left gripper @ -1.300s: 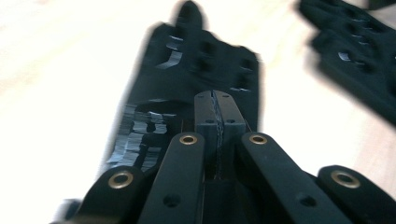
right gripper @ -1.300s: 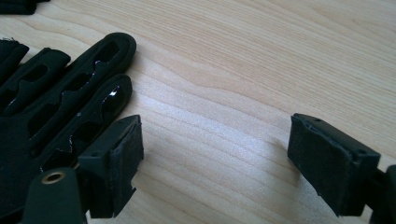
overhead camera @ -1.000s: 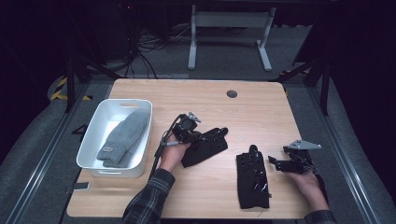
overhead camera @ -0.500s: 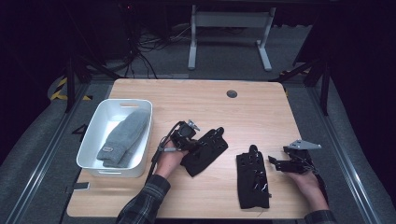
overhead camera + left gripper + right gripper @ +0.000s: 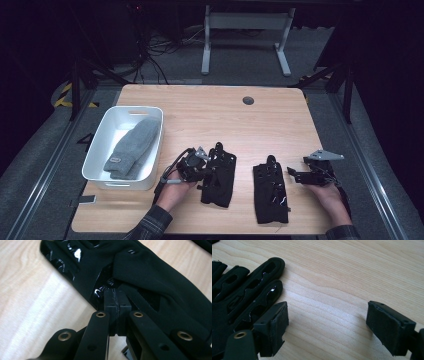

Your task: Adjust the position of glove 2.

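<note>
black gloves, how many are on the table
2: one black glove lies left of centre at the left hand-held gripper; the other black glove lies right of centre. None shows hidden.

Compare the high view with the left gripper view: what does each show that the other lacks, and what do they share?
High view alone: the white bin holding a grey mitten, a second black glove lying flat, and the right gripper beside that glove.

Left gripper view alone: the jaws pressed together, pinching the edge of the black glove, with glossy patches on the glove's surface.

Both: the left gripper at that black glove, and the wooden table under it.
</note>
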`<state>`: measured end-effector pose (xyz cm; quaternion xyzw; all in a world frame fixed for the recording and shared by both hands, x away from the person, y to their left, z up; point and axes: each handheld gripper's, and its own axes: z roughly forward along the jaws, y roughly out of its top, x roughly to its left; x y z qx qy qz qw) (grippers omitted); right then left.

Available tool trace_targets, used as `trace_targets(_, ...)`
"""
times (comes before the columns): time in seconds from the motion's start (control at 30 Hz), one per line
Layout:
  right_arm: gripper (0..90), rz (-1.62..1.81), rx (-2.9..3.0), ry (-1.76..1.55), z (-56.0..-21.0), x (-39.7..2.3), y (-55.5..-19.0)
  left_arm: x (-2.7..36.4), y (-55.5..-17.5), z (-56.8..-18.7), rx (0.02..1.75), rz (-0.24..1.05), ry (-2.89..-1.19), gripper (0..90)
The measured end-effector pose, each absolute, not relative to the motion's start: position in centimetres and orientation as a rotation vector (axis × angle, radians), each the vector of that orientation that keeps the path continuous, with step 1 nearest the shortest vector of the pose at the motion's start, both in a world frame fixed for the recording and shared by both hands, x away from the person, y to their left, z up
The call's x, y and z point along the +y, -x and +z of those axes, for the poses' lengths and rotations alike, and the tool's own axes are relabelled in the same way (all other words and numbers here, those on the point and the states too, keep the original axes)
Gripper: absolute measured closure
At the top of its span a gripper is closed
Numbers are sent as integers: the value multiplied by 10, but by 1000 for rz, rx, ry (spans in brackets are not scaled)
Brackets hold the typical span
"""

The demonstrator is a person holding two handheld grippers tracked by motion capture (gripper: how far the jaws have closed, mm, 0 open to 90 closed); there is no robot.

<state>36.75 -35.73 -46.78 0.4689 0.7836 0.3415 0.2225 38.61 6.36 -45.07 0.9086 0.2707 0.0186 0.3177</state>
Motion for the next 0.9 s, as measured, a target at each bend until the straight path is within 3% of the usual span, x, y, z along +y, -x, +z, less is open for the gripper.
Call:
trace_targets(0.23, 185, 943, 2164, -1296, -468, -357, -367, 69, -381, -446, 706, 49, -2338, 883)
trace_targets(0.5, 184, 943, 2165, -1295, -468, -357, -367, 80, -393, -442, 785, 114, -2290, 666)
trace_targets(0.9, 182, 942, 2167, -1293, -468, -357, -367, 71, -396, -455, 826, 84, -2301, 639)
